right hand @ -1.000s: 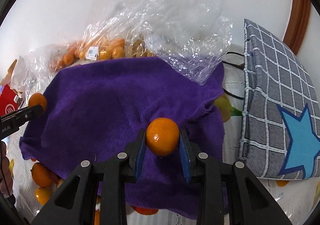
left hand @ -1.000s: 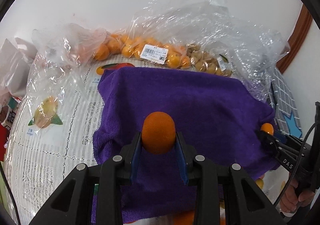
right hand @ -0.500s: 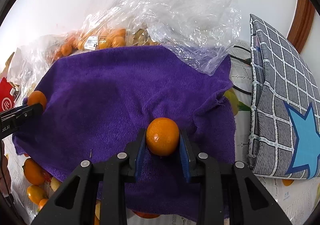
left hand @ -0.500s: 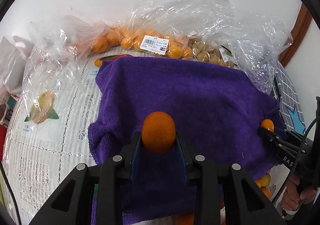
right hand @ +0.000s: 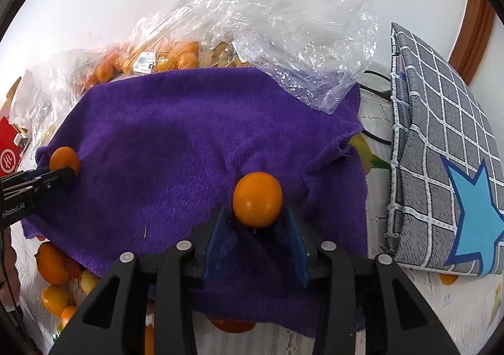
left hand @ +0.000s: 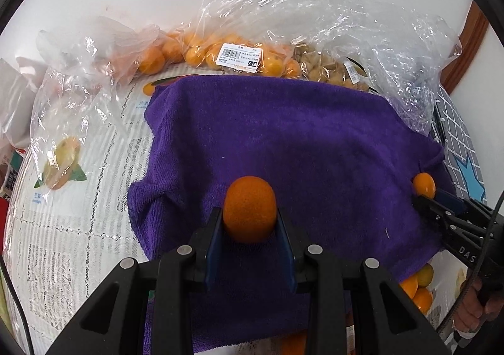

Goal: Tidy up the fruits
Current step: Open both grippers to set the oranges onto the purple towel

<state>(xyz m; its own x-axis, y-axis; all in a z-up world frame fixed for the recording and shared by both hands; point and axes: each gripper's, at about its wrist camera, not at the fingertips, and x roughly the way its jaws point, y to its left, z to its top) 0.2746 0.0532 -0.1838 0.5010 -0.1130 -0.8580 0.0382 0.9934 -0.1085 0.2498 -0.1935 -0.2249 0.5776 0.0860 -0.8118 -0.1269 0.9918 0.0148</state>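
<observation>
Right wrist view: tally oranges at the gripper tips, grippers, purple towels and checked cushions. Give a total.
Oranges: 2 (right orange, left orange)
Grippers: 2 (right gripper, jaws just opening around the right orange; left gripper)
Purple towel: 1
Checked cushion: 1
Total: 6

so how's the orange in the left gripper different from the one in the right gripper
The left gripper clamps its orange; the right gripper's jaws have just been opening, leaving gaps beside its orange. The left orange looks matte and pebbled, the right glossy. Both sit over the purple towel.
</observation>
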